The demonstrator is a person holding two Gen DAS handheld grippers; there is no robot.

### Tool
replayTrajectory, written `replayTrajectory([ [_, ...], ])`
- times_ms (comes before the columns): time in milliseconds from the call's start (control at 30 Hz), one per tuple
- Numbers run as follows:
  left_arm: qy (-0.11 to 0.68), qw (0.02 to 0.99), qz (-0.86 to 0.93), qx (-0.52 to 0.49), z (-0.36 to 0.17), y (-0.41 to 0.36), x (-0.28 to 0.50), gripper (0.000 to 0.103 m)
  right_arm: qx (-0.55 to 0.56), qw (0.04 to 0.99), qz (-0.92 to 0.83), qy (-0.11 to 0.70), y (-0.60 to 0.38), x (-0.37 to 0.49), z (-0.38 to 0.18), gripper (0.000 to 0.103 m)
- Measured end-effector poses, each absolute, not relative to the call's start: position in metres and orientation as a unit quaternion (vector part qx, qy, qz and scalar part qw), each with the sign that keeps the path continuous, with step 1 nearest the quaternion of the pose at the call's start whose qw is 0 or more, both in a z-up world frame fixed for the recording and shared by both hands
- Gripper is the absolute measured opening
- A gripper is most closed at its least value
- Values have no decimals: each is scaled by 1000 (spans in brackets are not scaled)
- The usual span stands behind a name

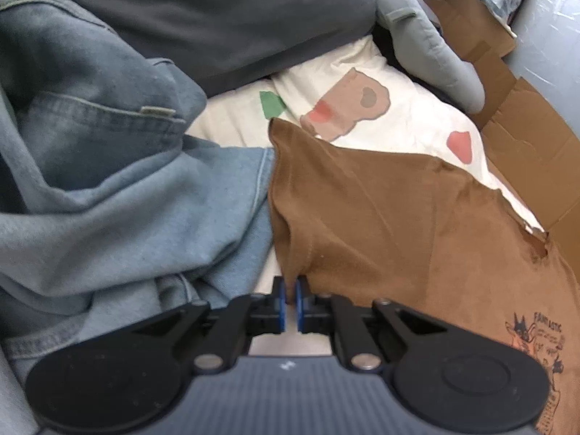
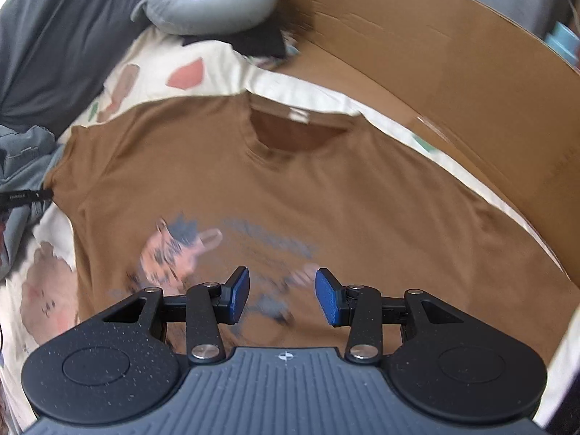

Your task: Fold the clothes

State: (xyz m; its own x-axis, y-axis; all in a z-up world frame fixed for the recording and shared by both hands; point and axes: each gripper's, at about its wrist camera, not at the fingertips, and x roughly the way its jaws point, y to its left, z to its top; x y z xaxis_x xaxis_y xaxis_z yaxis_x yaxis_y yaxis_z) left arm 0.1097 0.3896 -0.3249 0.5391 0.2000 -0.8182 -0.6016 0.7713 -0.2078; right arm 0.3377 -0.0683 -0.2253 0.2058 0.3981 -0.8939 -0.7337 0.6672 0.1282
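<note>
A brown T-shirt point(image 2: 326, 188) with a cartoon print lies spread on a white patterned sheet, collar toward the far side. In the left wrist view my left gripper point(image 1: 289, 299) is shut on a fold at the brown T-shirt's point(image 1: 362, 217) sleeve edge, the cloth pinched between the blue pads. My right gripper point(image 2: 282, 295) hovers above the shirt's printed chest, jaws open with nothing between them. The left gripper's tip point(image 2: 25, 195) shows at the shirt's left sleeve in the right wrist view.
Blue denim clothing point(image 1: 90, 166) is heaped left of the shirt. A dark grey pillow point(image 1: 217, 18) and a grey neck pillow point(image 2: 210, 3) lie at the far side. Flattened cardboard point(image 2: 453, 90) borders the sheet point(image 1: 398, 119) on the right.
</note>
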Motion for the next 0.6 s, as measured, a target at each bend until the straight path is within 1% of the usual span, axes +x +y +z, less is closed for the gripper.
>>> replayTrajectory([
  [200, 445, 831, 242, -229, -344, 393, 116, 7, -148, 766, 341, 524, -121, 333, -228, 48],
  [267, 447, 830, 246, -226, -345, 391, 116, 17, -143, 768, 327, 532, -141, 330, -233, 48],
  [433, 457, 825, 249, -221, -335, 382, 110, 21, -121, 776, 299, 541, -187, 312, -240, 48],
  [533, 465, 822, 243, -220, -324, 370, 104, 26, -102, 783, 286, 543, -212, 302, -239, 48],
  [600, 468, 821, 238, -223, -316, 360, 100, 28, -92, 788, 281, 540, -225, 294, -236, 48],
])
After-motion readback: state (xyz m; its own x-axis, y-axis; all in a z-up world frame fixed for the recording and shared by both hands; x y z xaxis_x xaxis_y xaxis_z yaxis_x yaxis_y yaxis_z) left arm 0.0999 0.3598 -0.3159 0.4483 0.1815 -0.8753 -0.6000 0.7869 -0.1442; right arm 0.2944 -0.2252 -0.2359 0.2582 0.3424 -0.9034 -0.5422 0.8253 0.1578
